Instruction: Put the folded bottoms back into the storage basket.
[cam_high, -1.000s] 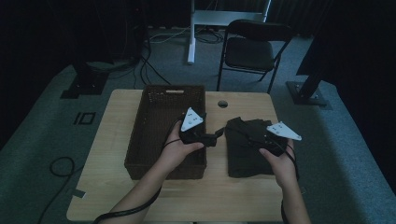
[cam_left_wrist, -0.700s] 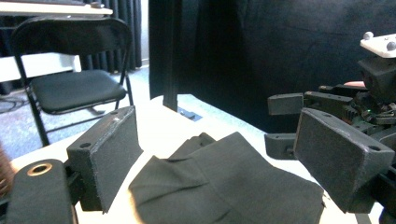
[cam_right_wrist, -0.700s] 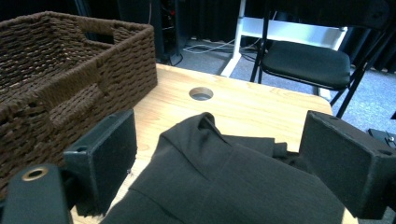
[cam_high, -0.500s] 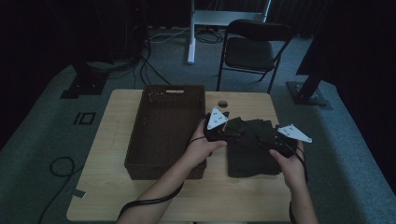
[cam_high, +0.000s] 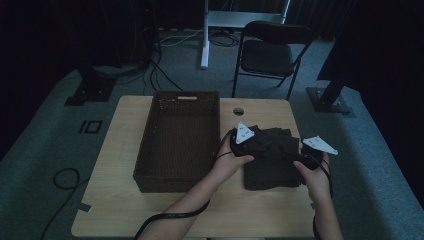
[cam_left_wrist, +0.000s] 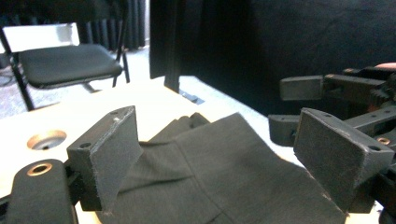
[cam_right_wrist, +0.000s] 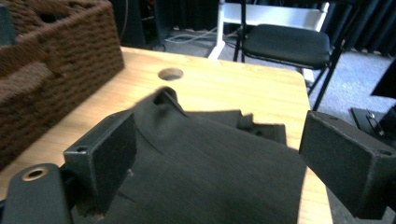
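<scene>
Both grippers sit over the folded dark cloth (cam_high: 272, 160) that lies on the table (cam_high: 125, 200) just right of the brown woven basket (cam_high: 177, 140). In the high view the left gripper (cam_high: 250, 145) is at the cloth's near-left edge, the side next to the basket, and the right gripper (cam_high: 305, 157) is at its right edge. The two face each other across the pile.

In the left gripper view the left gripper's pads (cam_left_wrist: 116, 149) stand wide apart, with a raised fold of cloth (cam_left_wrist: 219, 172) between them, and the right gripper's jaws show farther off at the right. In the right gripper view the right gripper's pads (cam_right_wrist: 105, 158) are likewise spread, and the cloth (cam_right_wrist: 210, 172) runs forward between them toward the round hole in the tabletop (cam_right_wrist: 170, 73). Neither gripper looks clamped on the fabric yet.

The cloth's longer side seems to run from the person's side toward the far edge of the table, parallel to the basket's long axis. The basket lies to the left of the cloth, so the left gripper is the nearer one to it. Any lift would likely carry the cloth leftward over the basket's right wall.
</scene>
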